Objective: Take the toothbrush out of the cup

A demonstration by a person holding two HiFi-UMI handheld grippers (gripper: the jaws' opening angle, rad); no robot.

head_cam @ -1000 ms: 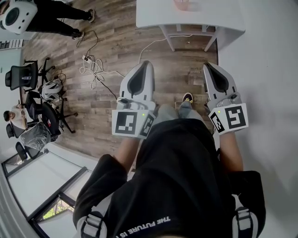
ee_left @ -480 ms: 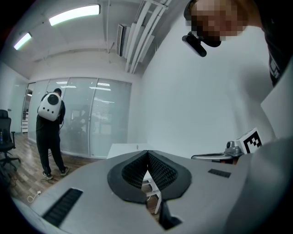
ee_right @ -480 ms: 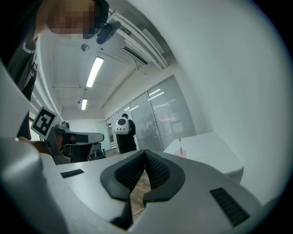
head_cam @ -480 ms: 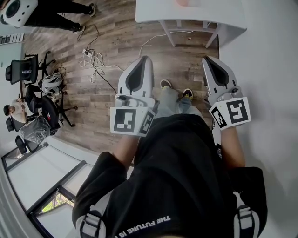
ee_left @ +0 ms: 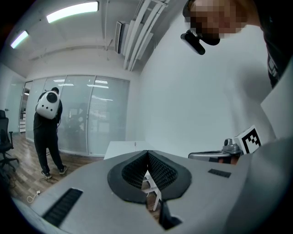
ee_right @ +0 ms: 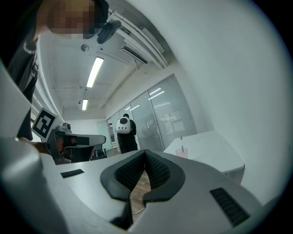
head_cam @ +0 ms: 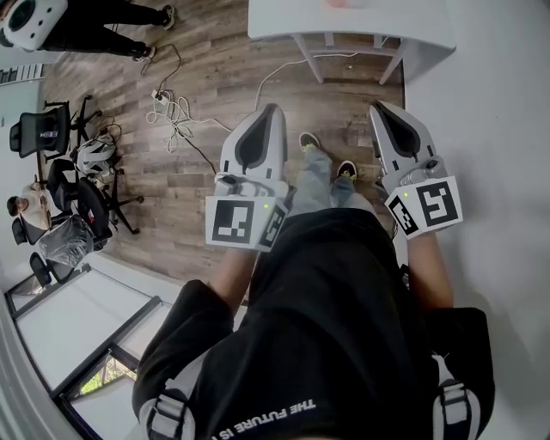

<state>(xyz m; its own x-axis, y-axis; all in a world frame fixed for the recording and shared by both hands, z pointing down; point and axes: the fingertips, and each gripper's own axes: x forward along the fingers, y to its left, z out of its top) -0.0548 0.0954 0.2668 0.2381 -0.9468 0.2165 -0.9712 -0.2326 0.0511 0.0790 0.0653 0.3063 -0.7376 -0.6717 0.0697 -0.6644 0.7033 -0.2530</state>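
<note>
A pink cup (ee_right: 182, 153) with a toothbrush (ee_right: 181, 140) standing upright in it sits on a white table (ee_right: 213, 151), far ahead in the right gripper view. In the head view only a pink trace of the cup (head_cam: 337, 3) shows at the top edge, on the table (head_cam: 361, 30). My left gripper (head_cam: 273, 110) and right gripper (head_cam: 375, 105) are held out at waist height over the wooden floor, well short of the table. Both are shut with nothing between the jaws, as the left gripper (ee_left: 147, 152) and right gripper (ee_right: 145, 151) show in their own views.
A person with a panda backpack (ee_left: 48, 132) stands at the far left by glass walls. Cables (head_cam: 172, 116) lie on the floor; office chairs (head_cam: 77, 185) stand at the left. A white wall (head_cam: 498, 129) runs along the right.
The table edge has come slightly lower in the head view and the feet have stepped forward. Both grippers stay shut and held as before.
</note>
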